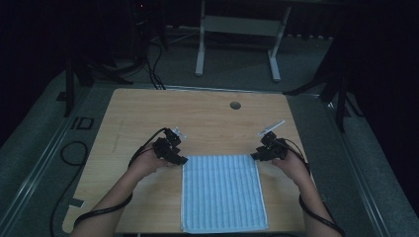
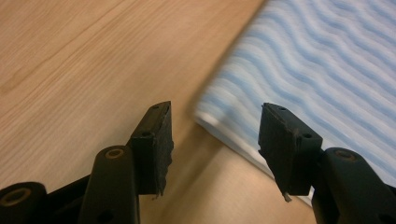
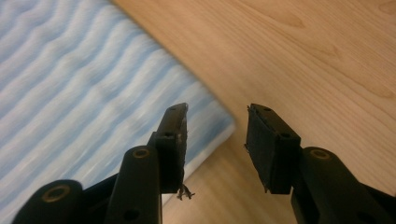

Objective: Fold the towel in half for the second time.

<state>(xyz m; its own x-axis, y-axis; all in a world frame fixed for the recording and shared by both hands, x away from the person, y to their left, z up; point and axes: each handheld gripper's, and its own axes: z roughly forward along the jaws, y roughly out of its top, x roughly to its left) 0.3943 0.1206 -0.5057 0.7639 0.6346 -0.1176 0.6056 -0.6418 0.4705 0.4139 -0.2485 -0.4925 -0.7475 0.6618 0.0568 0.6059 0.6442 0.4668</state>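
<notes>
A: Starting with the table point(image 1: 148, 106): light wood, with a small round hole point(image 1: 235, 105) near its far edge.

B: And the cloth point(image 1: 222, 192)?

A: Blue-striped, flat, at the near middle, reaching the table's near edge.

B: The grippers?

A: The left gripper point(image 1: 182, 160) is at the cloth's far left corner, the right gripper point(image 1: 255, 156) at its far right corner.

B: Holding anything?

A: No. Both stand partly open with nothing between the pads; each corner lies just ahead of its gripper, untouched.
</notes>
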